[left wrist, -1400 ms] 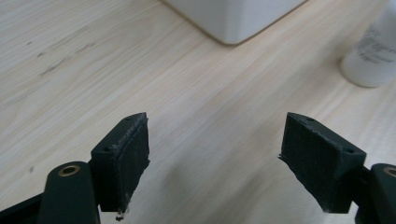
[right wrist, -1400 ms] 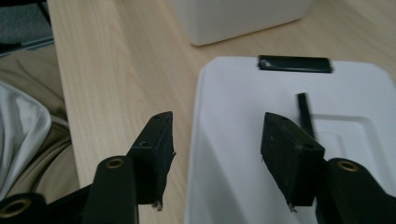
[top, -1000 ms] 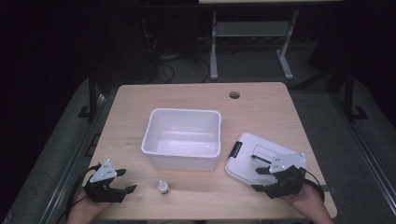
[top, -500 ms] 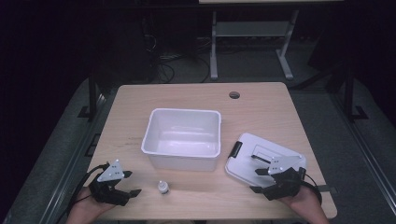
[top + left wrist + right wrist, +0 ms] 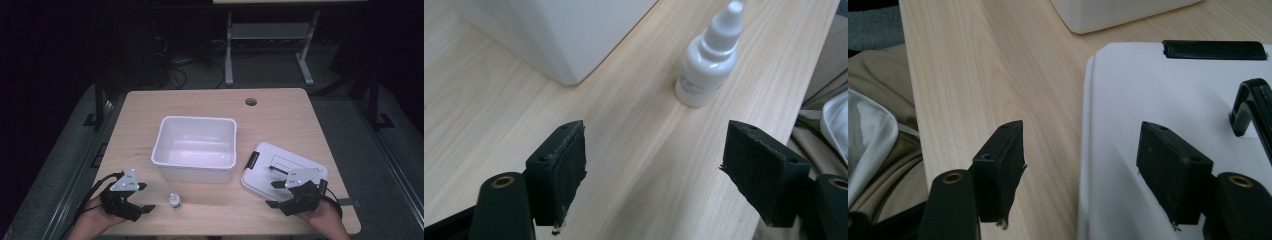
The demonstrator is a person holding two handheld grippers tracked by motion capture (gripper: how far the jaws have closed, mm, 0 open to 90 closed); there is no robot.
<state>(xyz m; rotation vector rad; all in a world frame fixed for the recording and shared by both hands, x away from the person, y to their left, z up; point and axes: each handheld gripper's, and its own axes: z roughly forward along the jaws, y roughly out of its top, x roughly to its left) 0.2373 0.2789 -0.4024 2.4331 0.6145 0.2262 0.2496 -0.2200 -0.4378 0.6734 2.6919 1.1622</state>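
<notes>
We take the tub (image 5: 196, 148) as landmark: white, open-topped, sitting near the middle of the table (image 5: 300, 115). The bottle (image 5: 174, 200), a small white dropper type, stands upright just in front of the tub's near wall, toward its left corner, apart from the wall. In the left gripper view we see the bottle (image 5: 710, 59) ahead of the jaws and somewhat right of centre, with the tub (image 5: 549, 30) corner to its left.

Left gripper (image 5: 142, 199) sits front-left of the tub, near the table's front edge, jaws wide apart and holding nothing; the bottle lies just beyond the jaw tips, not touching. We note its gap again in its own view (image 5: 654, 170).

The lid (image 5: 282, 167), white with black latches and handle, lies flat to the front-right of the tub, close beside it. Right gripper (image 5: 275, 194) is at the lid's near edge, jaws wide, empty. In its own view (image 5: 1080, 167) one jaw is over bare table, the other over the lid (image 5: 1148, 90).
</notes>
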